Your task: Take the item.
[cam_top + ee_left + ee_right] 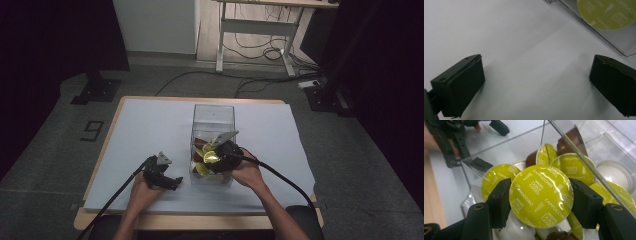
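The right gripper [541, 200] pinches a yellow-lidded capsule [541, 195] by its rim between both jaws, inside the clear box [213, 116] near the worktop's [150, 120] front edge, where the capsules are heaped. The left gripper [536, 82] rests beside the box, jaws spread and empty.

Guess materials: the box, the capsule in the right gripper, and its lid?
Box: clear rigid plastic, probably acrylic; see-through walls, sharp glossy edges. Capsule gripped by the right gripper: lid looks like glossy yellow-green printed foil or film, with bright glare and fine wrinkles. Its cup is hidden; neighbouring cups look like smooth brown or white plastic.
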`<state>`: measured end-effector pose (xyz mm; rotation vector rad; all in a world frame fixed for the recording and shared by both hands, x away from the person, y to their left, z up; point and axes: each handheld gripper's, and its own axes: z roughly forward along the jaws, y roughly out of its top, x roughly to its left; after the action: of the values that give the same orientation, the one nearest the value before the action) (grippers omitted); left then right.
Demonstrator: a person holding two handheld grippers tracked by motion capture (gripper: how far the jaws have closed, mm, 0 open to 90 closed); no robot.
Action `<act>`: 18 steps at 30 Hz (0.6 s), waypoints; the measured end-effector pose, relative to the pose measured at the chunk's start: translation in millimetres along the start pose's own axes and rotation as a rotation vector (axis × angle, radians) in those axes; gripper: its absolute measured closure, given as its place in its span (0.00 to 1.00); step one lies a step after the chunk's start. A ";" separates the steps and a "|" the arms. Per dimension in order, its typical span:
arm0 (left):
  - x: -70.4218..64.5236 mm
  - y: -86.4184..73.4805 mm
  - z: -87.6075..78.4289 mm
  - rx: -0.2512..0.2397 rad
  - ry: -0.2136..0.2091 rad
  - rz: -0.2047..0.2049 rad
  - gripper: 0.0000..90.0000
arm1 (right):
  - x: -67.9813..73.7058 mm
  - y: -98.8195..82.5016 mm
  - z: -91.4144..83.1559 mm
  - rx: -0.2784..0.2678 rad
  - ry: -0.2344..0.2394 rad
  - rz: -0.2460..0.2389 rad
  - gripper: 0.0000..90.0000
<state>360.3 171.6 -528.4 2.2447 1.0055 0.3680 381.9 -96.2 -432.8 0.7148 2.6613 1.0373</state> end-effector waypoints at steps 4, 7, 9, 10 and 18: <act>0.0 0.0 0.1 -0.001 0.001 0.000 0.00 | 0.5 1.0 -4.2 -0.011 0.002 0.002 0.42; 0.0 0.0 0.1 -0.001 0.000 0.000 0.00 | 0.4 1.4 -7.4 -0.014 -0.007 0.004 0.42; 0.0 0.0 0.1 -0.001 0.000 0.000 0.00 | 0.3 1.9 -11.0 -0.019 -0.011 0.001 0.42; 0.0 0.0 0.1 -0.001 0.000 -0.001 0.00 | 0.4 2.2 -12.8 -0.022 -0.013 0.003 0.42; 0.0 0.0 0.1 -0.001 0.000 -0.001 0.00 | -0.8 2.3 -21.1 -0.028 -0.027 0.002 0.42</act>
<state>360.3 171.5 -528.5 2.2433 1.0060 0.3685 376.1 -107.4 -415.7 0.7208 2.6183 1.0561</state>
